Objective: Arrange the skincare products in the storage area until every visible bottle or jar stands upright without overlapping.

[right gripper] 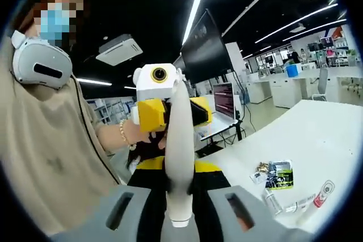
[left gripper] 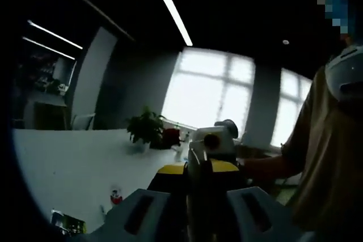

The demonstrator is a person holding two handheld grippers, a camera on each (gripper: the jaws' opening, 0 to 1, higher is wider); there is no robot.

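Right gripper view: right gripper (right gripper: 180,208) jaws clamped on left gripper (right gripper: 170,111); left's spread undeterminable. Risk: tangled, raised clear of skincare tubes (right gripper: 300,201) lying flat on table (right gripper: 317,134).

Two tubes (right gripper: 309,201), one sachet (right gripper: 279,174).

Both views face each other at close range, each centred on the opposite tool; shared: the person at frame edge and the white worktop (right gripper: 317,134).
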